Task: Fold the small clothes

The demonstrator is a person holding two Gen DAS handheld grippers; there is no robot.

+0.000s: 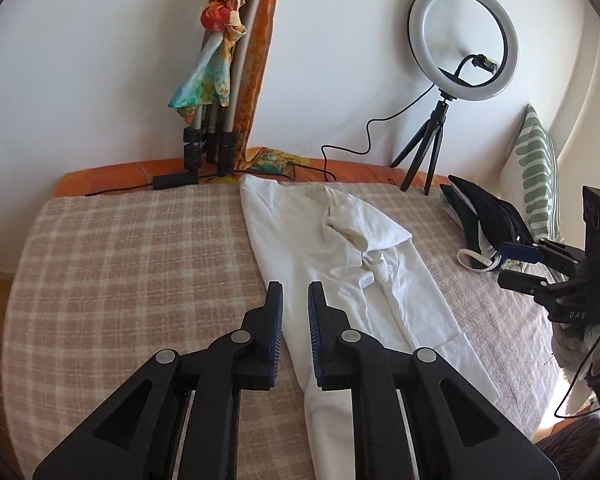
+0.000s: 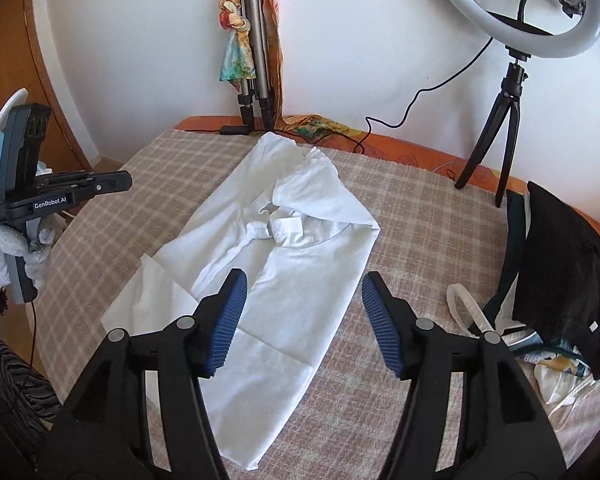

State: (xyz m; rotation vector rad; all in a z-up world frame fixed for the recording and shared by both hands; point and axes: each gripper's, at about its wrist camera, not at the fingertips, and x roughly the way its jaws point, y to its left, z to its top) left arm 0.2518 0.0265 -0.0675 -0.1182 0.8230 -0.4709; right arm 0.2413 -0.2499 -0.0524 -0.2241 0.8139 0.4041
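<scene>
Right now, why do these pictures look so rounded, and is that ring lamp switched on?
Both wrist views are fisheye: dark corners, and the checked bedcover bulges. Daylight seems to come from the right; the ring light looks unlit in the left view. The white shirt stays sharp in the right view.

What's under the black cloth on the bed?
Under the black cloth, a white strap and some pale patterned fabric stick out onto the checked blanket. Whatever lies further underneath is covered, so I can't tell.
</scene>
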